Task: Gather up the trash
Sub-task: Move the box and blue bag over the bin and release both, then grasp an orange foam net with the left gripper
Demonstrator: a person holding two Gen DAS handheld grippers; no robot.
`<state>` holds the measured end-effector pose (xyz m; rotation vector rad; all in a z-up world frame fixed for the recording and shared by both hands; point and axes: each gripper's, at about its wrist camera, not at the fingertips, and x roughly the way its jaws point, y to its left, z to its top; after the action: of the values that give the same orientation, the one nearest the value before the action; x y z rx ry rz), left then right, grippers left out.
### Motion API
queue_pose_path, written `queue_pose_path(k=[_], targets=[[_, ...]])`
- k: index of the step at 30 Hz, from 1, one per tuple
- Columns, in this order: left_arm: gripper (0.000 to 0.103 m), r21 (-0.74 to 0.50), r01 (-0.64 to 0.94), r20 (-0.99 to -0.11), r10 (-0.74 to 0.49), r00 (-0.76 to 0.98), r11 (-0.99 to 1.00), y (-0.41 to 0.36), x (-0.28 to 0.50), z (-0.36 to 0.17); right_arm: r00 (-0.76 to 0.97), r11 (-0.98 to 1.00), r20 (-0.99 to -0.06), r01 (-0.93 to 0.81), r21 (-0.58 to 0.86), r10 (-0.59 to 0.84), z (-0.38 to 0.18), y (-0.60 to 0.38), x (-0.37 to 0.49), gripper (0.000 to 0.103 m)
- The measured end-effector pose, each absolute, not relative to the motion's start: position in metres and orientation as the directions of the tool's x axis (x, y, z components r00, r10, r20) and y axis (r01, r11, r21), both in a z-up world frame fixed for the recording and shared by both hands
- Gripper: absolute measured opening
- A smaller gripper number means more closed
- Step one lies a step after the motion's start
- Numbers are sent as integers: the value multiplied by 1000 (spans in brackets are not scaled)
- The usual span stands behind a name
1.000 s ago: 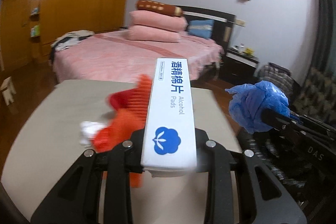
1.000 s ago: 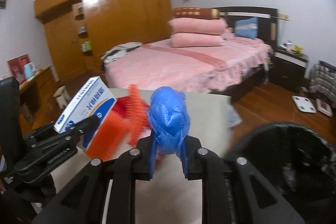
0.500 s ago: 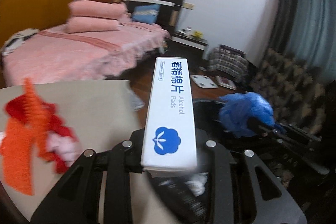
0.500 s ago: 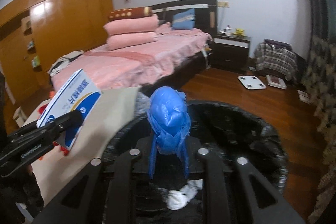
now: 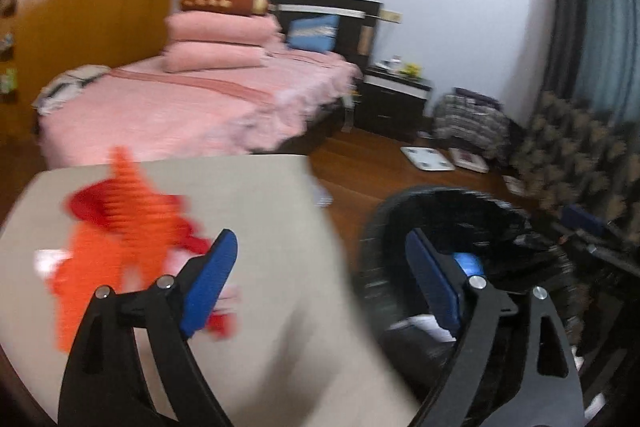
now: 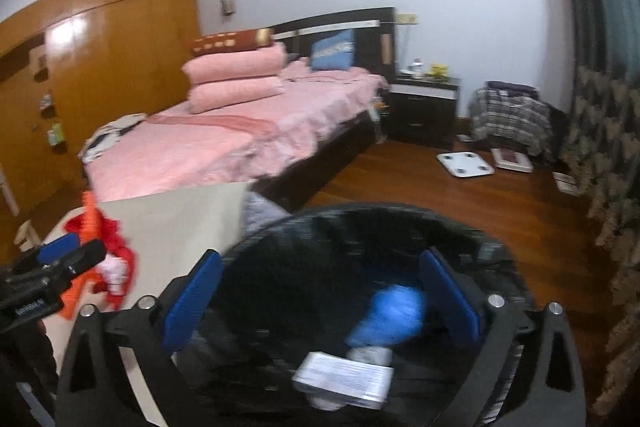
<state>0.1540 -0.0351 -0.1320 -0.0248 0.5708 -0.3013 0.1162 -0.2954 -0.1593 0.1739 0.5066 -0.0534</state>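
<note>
Since the earlier frames: white-and-blue cardboard pad box [image 6: 344, 381] and crumpled blue plastic wad [image 6: 390, 319] have left the jaws; both lie inside the round black-lined bin [image 6: 400, 215]. Left gripper [image 5: 320, 283] and right gripper [image 6: 320, 295]: jaws spread wide, empty. Remaining: orange-red crinkled paper scrap [image 5: 116, 231], on the beige desk [image 5: 280, 267] left of the bin. Likely light, soft, crushable; pinch its bunched middle.
</note>
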Motion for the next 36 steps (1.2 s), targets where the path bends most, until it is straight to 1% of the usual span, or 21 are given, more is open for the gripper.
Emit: queue_pose_path(k=[3,8,11,14,16,20,24,28,29,30,31,32,33,34,36], targets=[[84,-74,177,-528,-189,828,981,10,144,-131,873,984,-476,-23,177,106,-157,-248,126,97],[85,-30,33,-536,-44,843,999,73,131,-131,846,973,-484,-164,163,224,-161,-175,135,97],[84,-30,-33,-548,11,836,999,101,126,-136,830,970,-503,-189,152,241,-169,-142,140,97],[84,-34,-70,-564,38,825,997,120,125,-144,818,968,-519,-210,134,250,-178,-110,143,97],[81,-41,-82,-578,43,815,996,128,128,-150,813,970,-529,-219,106,242,-184,-94,144,97],[72,-48,-81,-602,36,797,996,134,134,-163,813,977,-545,-204,63,206,-197,-76,145,97],[63,-59,-80,-625,25,780,995,137,141,-176,807,985,-568,-165,49,163,-211,-75,148,97],[53,-75,-69,-636,6,772,995,135,149,-180,792,986,-589,-157,63,163,-213,-79,153,97],[46,-74,-61,-637,0,771,995,133,151,-180,792,986,-589,-159,56,162,-213,-78,153,97],[35,-71,-49,-643,-8,766,996,130,153,-181,791,986,-590,-162,50,160,-213,-77,153,97],[29,-66,-33,-649,-18,760,997,126,155,-182,790,985,-592,-167,39,157,-213,-75,152,97],[20,-62,-21,-652,-24,757,998,122,156,-183,789,985,-594,-172,34,158,-213,-75,152,97],[15,-54,-8,-653,-30,757,998,119,156,-183,786,983,-596,-180,27,161,-213,-73,151,97],[13,-50,3,-649,-35,760,999,117,155,-184,786,982,-597,-185,24,162,-214,-72,151,97],[12,-49,12,-644,-40,764,999,114,154,-183,786,981,-596,-193,18,165,-214,-71,150,97]])
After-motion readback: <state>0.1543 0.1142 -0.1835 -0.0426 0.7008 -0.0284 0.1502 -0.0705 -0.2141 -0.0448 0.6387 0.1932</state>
